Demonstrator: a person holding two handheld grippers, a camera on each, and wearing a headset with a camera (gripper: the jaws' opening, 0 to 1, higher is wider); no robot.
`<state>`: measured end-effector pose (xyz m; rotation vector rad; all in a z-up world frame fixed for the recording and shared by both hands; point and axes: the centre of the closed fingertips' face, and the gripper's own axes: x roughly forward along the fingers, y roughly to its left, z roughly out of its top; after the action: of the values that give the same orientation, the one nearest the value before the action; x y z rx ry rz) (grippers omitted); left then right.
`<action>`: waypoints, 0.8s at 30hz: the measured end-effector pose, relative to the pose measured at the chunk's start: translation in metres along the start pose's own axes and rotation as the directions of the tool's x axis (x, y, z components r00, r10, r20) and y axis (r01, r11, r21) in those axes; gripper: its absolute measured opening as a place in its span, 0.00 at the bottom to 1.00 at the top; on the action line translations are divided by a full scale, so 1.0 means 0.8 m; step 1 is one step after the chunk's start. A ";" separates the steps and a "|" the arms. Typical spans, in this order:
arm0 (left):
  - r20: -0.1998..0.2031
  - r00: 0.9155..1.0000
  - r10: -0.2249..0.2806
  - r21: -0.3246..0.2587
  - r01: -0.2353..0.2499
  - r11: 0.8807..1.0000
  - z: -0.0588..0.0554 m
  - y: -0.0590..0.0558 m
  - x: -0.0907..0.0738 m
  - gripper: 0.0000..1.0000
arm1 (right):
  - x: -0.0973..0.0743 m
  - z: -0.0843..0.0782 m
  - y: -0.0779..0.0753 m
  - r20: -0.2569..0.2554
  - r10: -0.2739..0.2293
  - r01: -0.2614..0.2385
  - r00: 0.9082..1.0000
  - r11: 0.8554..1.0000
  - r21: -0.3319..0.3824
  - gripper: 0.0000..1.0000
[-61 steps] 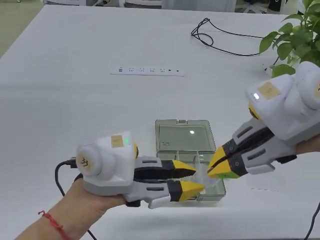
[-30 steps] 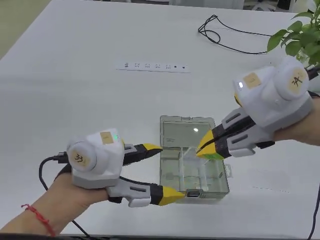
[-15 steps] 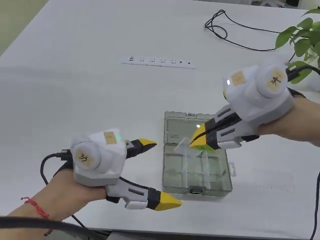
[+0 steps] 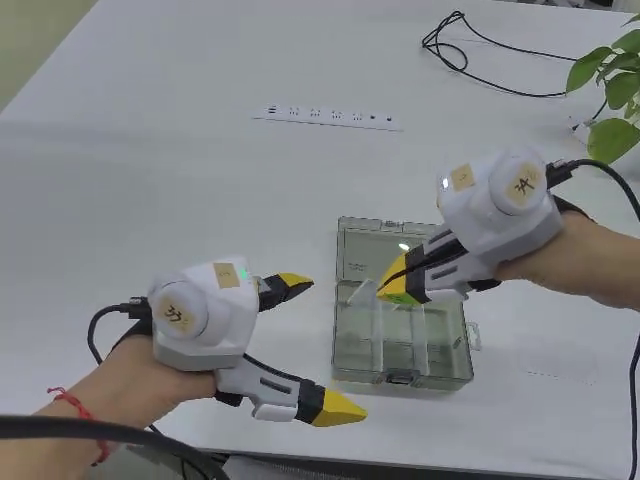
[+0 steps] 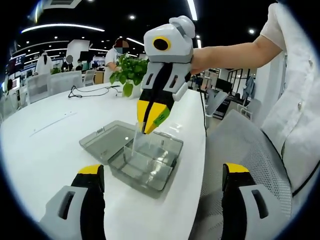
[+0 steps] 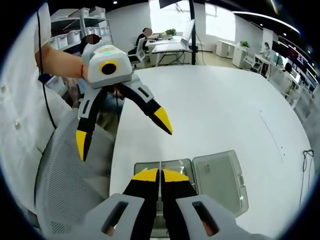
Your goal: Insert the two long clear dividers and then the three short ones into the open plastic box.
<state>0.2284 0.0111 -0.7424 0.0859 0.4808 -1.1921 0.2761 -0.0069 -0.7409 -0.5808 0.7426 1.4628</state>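
Lower centre-right of head view: open grey-tinted clear plastic box [image 4: 342,350] on white table [image 4: 200,150]. Just above its middle, right gripper [image 4: 385,288], jaws pinched on thin clear plastic divider [image 4: 363,292] hanging down into box. Lower left: left gripper [image 4: 320,345], jaws spread wide beside box.
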 end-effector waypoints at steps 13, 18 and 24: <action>0.013 1.000 0.004 -0.013 -0.004 1.000 0.001 0.001 -0.001 1.00 | 0.015 -0.014 -0.004 -0.008 -0.001 0.001 1.000 1.000 0.021 0.03; 0.015 1.000 0.004 -0.017 -0.004 1.000 0.000 0.001 -0.001 1.00 | 0.017 -0.014 -0.002 -0.006 0.000 0.000 1.000 1.000 0.018 0.03; 0.013 1.000 0.005 -0.022 -0.005 1.000 -0.002 0.001 -0.001 1.00 | 0.020 -0.014 0.001 -0.008 -0.006 0.006 1.000 1.000 -0.009 0.02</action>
<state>0.2283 0.0129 -0.7435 0.0605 0.4814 -1.1817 0.2734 -0.0047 -0.7604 -0.5955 0.7405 1.4591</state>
